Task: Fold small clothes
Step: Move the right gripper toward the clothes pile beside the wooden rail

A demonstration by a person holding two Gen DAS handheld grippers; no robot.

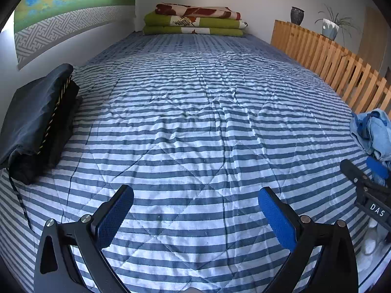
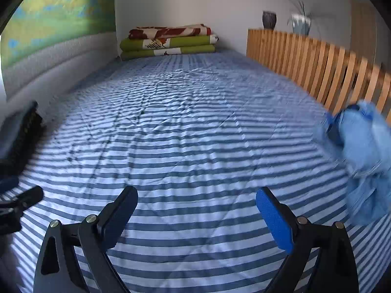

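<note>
both jaws gape, blue clothes [image 2: 361, 146] lying off right.

left wrist cam: low over the striped bedspread [image 1: 195, 122], angled down toward far wall | right wrist cam: same, slightly right (blurry) | shared: folded blankets [image 2: 168, 40], slatted rail [image 2: 317, 68]

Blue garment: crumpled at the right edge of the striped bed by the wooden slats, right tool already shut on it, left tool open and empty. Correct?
Not quite. The right tool is open and empty, over bare striped bed; the right wrist view shows it. The blue garment does lie crumpled by the wooden slats, and the left tool is open and empty.
</note>
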